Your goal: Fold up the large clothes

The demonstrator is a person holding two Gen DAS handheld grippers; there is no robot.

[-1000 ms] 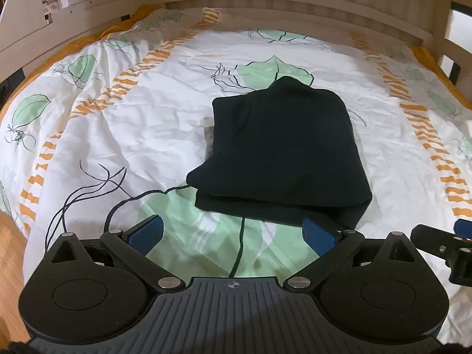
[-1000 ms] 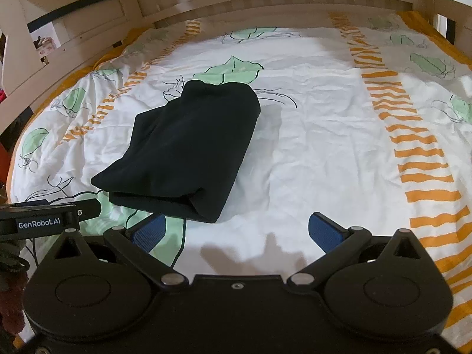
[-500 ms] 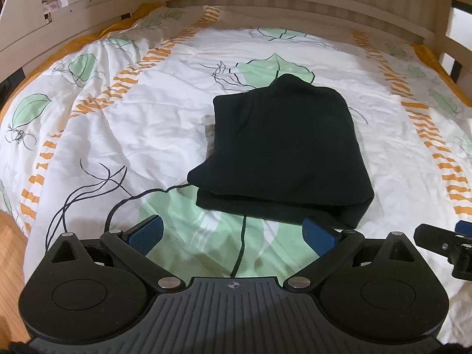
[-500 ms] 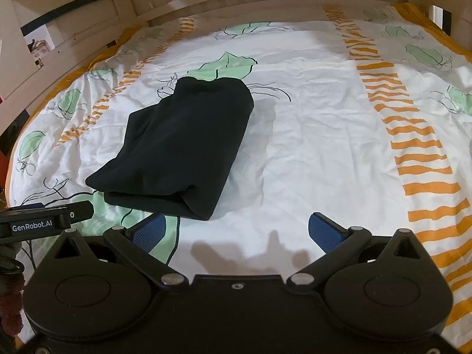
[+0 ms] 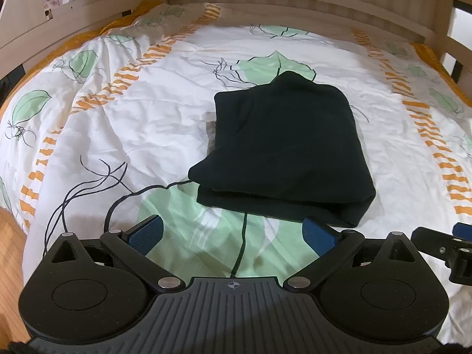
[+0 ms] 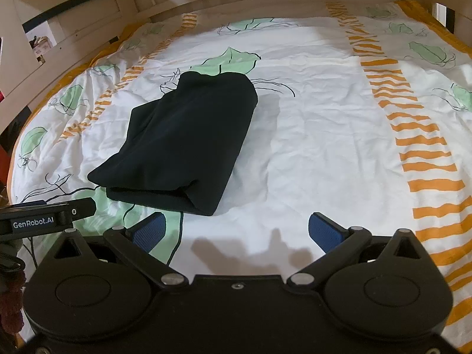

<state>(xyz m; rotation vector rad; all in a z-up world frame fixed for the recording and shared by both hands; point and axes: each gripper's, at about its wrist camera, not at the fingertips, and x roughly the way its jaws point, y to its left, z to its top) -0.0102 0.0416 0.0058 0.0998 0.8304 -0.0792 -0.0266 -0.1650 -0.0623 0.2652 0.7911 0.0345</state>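
Note:
A black garment (image 5: 289, 150) lies folded into a compact rectangle on the bed, also seen in the right wrist view (image 6: 183, 144). My left gripper (image 5: 233, 233) is open and empty, hovering just short of the garment's near edge. My right gripper (image 6: 237, 230) is open and empty, over bare bedding to the right of the garment's near corner. Each gripper shows at the edge of the other's view: the right one (image 5: 442, 247) and the left one (image 6: 44, 218).
The white duvet (image 6: 324, 132) has green leaves and orange stripes. A wooden bed frame (image 5: 295, 3) runs along the far side and both sides. Wooden floor (image 5: 8, 236) shows past the bed's left edge.
Both grippers have drawn back slightly toward me and stay open. The folded garment has not moved.

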